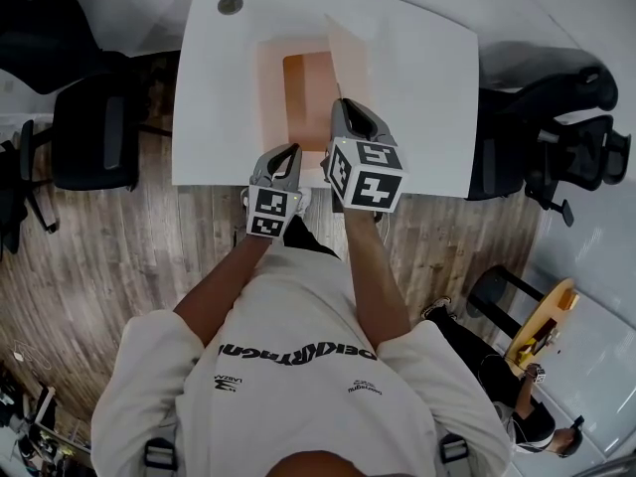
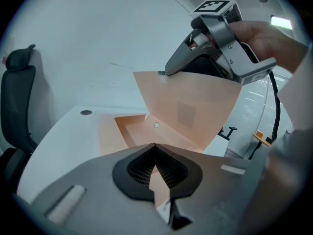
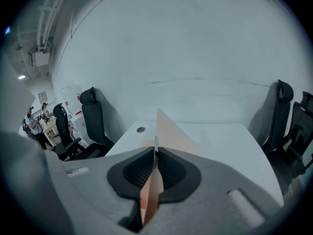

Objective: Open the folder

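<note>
A translucent orange folder lies on the white table, near its front edge. Its front cover stands raised, hinged along the right side. My right gripper is shut on that cover's near corner; in the right gripper view the sheet runs edge-on between the pads. The left gripper view shows the lifted cover with the right gripper pinching its top corner. My left gripper is shut on the folder's lower sheet at the near edge.
A round cable grommet sits at the table's far left corner. Black office chairs stand left and right of the table. A person sits beside a small round table at lower right. The floor is wood.
</note>
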`<state>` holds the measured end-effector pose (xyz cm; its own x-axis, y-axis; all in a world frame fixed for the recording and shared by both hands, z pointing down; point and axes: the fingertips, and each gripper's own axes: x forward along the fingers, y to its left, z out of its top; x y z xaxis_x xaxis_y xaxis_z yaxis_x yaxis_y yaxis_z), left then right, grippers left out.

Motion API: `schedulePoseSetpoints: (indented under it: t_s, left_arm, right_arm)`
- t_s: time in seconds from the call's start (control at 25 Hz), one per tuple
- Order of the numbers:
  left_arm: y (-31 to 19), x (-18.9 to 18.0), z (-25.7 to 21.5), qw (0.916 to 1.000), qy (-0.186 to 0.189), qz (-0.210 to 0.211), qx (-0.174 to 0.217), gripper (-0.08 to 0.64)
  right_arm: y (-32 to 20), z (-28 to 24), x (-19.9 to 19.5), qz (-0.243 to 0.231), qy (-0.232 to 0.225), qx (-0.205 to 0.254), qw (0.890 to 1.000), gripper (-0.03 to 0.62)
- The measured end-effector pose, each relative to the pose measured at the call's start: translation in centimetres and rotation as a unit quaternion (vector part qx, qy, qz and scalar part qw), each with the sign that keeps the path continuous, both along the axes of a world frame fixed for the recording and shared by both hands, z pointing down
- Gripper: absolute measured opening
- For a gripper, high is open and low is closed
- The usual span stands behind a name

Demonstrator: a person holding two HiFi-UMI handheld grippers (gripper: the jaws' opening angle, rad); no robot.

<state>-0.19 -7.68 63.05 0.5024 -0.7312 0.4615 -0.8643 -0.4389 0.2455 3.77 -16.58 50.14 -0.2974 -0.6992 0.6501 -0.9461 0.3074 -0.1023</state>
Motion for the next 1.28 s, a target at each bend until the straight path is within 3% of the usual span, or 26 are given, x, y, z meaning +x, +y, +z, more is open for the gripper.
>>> schedulePoseSetpoints:
  t_s: [0.44, 0.84, 1.28]
  left_arm:
    - [-0.2, 1.0, 1.7, 0.9995, -0.022, 0.012, -0.016, -0.015]
    - [-0.1, 2.4, 2.9, 0.9962, -0.074, 0.039, -0.025, -0.015]
    - [0.1, 2.9, 3.5, 0.9929, -0.1, 0.051, -0.039, -0.015]
  right_arm:
    - [-0.1, -0.5, 1.8, 0.008, -0.016, 0.006, 1.0, 0.025]
    - [-0.6, -1.0, 3.9, 0.012, -0.019, 0.01, 1.0, 0.025]
    - [-0.9, -1.5, 7.5, 0.028, -0.016, 0.019, 0.999, 0.02]
